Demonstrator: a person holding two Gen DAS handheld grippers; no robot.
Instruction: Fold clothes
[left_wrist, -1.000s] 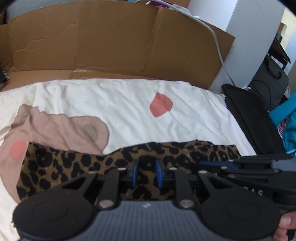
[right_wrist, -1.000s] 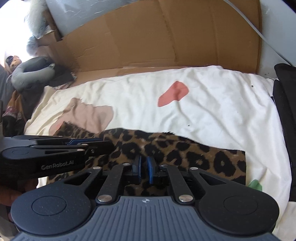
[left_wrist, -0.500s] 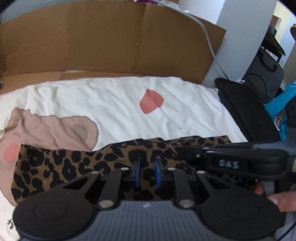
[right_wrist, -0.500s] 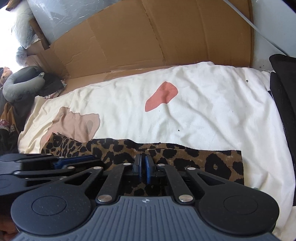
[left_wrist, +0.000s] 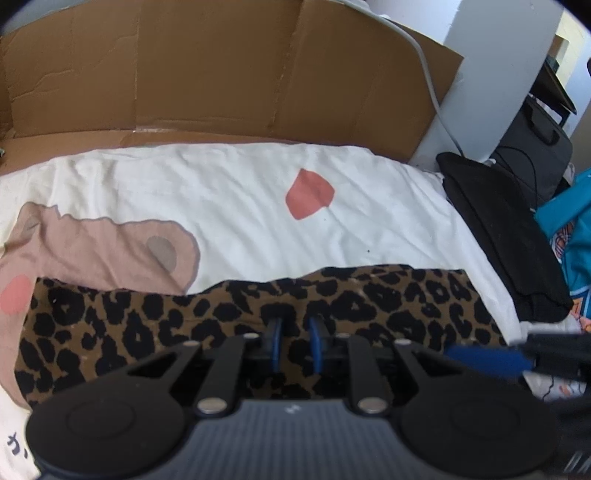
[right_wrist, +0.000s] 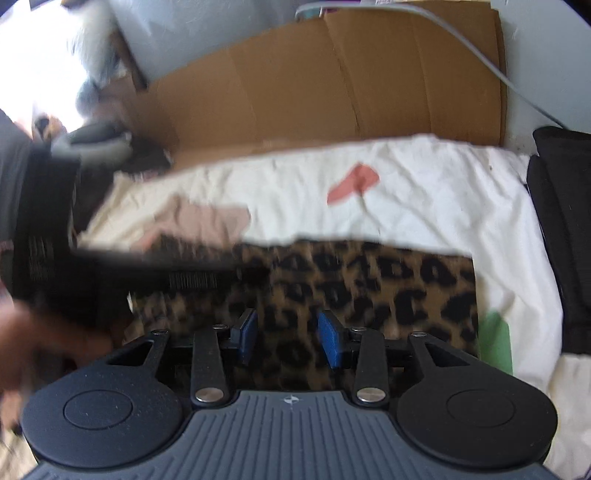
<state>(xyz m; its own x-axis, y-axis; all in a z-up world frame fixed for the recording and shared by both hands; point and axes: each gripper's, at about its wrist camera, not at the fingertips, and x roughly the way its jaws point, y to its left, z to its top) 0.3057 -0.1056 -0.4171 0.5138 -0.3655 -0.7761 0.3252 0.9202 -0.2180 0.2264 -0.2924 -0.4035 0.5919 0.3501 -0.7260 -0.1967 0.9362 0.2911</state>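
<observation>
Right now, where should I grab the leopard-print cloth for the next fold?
Probably pinch the leopard-print cloth at its two far corners, coming from above. It lies flat as a wide band on the white sheet, so only edges give the fingers something to pinch.

The left hand-held gripper (left_wrist: 294, 345) has its blue pads a little apart, the right hand-held gripper (right_wrist: 289, 341) spread wide.

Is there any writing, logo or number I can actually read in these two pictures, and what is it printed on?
No full word can be read.
Dark printed characters, cut off by the picture's edge, on the cream sheet at lower left: unreadable.
Small embossed mark, a symbol and no letters, on the left gripper body.
The same kind of mark on the right gripper body.
The leopard-print garment shows no label.
</observation>
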